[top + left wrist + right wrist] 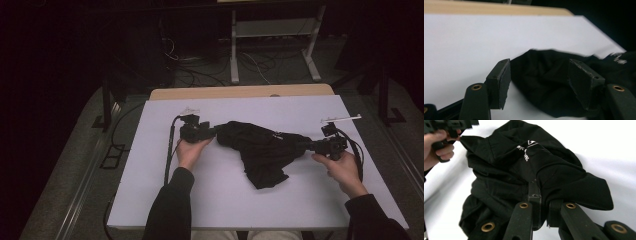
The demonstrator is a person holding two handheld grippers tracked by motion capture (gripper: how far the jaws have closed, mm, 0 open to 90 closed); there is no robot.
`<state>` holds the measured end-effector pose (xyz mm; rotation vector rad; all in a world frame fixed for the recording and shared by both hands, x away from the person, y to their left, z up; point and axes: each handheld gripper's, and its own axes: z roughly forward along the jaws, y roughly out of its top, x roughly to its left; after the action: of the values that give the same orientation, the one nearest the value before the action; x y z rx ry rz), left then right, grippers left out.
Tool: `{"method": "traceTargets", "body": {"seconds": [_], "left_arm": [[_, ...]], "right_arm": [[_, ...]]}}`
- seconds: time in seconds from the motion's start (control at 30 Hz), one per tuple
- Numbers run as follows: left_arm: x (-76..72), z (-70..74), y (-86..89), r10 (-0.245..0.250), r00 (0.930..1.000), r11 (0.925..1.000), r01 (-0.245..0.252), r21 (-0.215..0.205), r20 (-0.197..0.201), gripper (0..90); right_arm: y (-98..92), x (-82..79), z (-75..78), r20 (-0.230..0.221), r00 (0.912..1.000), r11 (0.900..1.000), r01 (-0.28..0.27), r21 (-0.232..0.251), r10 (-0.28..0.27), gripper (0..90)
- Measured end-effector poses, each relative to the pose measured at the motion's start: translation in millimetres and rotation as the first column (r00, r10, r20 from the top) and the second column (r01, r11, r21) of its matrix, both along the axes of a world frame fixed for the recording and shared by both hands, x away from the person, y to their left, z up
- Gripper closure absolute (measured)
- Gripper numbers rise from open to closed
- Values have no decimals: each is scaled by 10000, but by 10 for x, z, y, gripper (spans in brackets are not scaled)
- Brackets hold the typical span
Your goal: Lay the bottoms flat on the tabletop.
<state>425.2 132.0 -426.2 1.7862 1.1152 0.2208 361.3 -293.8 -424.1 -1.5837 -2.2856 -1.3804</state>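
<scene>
A crumpled black garment [260, 150] with small white lettering [526, 152] lies across the middle of the white table [225, 200]. My left gripper [212, 132] is at the garment's left end. Its jaws stand open in the left gripper view [540, 72]; the black cloth [541, 85] lies between and beyond the pads, which do not press on it. My right gripper [302, 145] is at the garment's right end, and in the right gripper view [541, 195] it is shut on a bunched fold of the cloth [564, 177]. The left hand [434, 147] shows at the far end.
The table's wooden far edge [240, 92] runs along the back. A small white strip [340, 118] lies near the right gripper. Beyond the table stand a metal frame [272, 45] and floor cables [200, 70]. Bare white surface [225, 200] lies in front of the garment.
</scene>
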Motion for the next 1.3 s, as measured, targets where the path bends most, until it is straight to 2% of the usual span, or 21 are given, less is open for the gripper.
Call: {"method": "traceTargets", "body": {"seconds": [0.1, 0.17, 0.2, 0.27, 0.33, 0.4, 0.43, 0.5, 0.57, 0.6, 0.63, 0.7, 0.73, 0.77, 0.9, 0.93, 1.0, 1.13, 1.23, 1.27, 1.3], "left_arm": [[110, -105, -42, 69, 9994, 10000, -68, 9, -333, 355], [195, -178, -69, 106, 9972, 9999, -105, 6, -743, 339], [219, -200, -77, 49, 9960, 10000, -55, -69, -898, 337], [254, -255, -106, 36, 9926, 9983, -106, -570, -1213, 335], [267, -287, -132, -31, 9916, 9972, -65, -739, -1293, 335], [273, -324, -180, -231, 9877, 9974, 123, -706, -1546, 338], [281, -352, -221, -445, 9833, 9974, 336, -641, -1763, 342], [275, -372, -278, -747, 9803, 9952, 618, -753, -1828, 359], [289, -387, -347, -1132, 9710, 9898, 918, -1089, -2107, 409], [299, -392, -387, -1313, 9652, 9878, 1080, -1123, -2260, 453], [305, -394, -443, -1458, 9613, 9871, 1256, -992, -2337, 513], [306, -389, -519, -1672, 9545, 9855, 1545, -704, -2468, 694], [296, -384, -539, -1639, 9561, 9863, 1550, -555, -2427, 791], [276, -368, -550, -1653, 9580, 9862, 1604, -403, -2342, 842], [177, -272, -494, -1801, 9612, 9836, 1781, -285, -2088, 864], [65, -190, -392, -1820, 9673, 9832, 1813, -206, -1765, 865], [-66, -119, -272, -1680, 9748, 9855, 1697, -6, -1468, 866], [-302, 34, -3, -1364, 9849, 9905, 1375, 27, -1068, 866], [-432, 240, 162, -1040, 9924, 9946, 1041, -24, -658, 866], [-432, 240, 162, -1040, 9924, 9946, 1041, -24, -658, 866], [-520, 388, 250, -731, 9971, 9973, 728, -130, -214, 866]], "right_arm": [[-65, -5, -40, -120, 9997, 9998, 192, 45, -192, 835], [-93, -8, -61, -169, 9994, 9996, 289, -80, -290, 836], [-112, -7, -72, -184, 9993, 9994, 332, -44, -333, 835], [-134, -6, -81, -185, 9989, 9991, 419, -102, -421, 835], [-153, -4, -92, -194, 9986, 9986, 480, -202, -484, 835], [-174, 0, -102, -199, 9984, 9984, 532, -191, -535, 836], [-180, 1, -103, -224, 9981, 9982, 576, -160, -579, 835], [-191, 6, -106, -247, 9979, 9982, 602, -76, -603, 835], [-186, 11, -113, -235, 9981, 9983, 568, -102, -570, 836], [-180, 15, -118, -222, 9983, 9984, 543, -127, -545, 835], [-171, 20, -122, -230, 9985, 9986, 501, -147, -504, 835], [-152, 30, -131, -247, 9987, 9988, 448, -182, -452, 836], [-146, 34, -136, -218, 9989, 9990, 408, -195, -412, 836], [-143, 36, -136, -222, 9989, 9990, 397, -191, -401, 835], [-148, 35, -141, -262, 9992, 9995, 291, -134, -294, 835], [-151, 39, -144, -281, 9993, 9996, 262, -75, -264, 835], [-146, 48, -145, -311, 9993, 9997, 217, 81, -214, 836], [-37, 97, -112, -267, 9994, 9994, -199, 272, 206, 835], [136, 190, 6, -27, 9975, 9974, -710, 142, 710, 835], [176, 216, 51, 60, 9970, 9969, -779, 146, 778, 835], [240, 266, 133, 217, 9960, 9961, -870, 167, 866, 836]]}}
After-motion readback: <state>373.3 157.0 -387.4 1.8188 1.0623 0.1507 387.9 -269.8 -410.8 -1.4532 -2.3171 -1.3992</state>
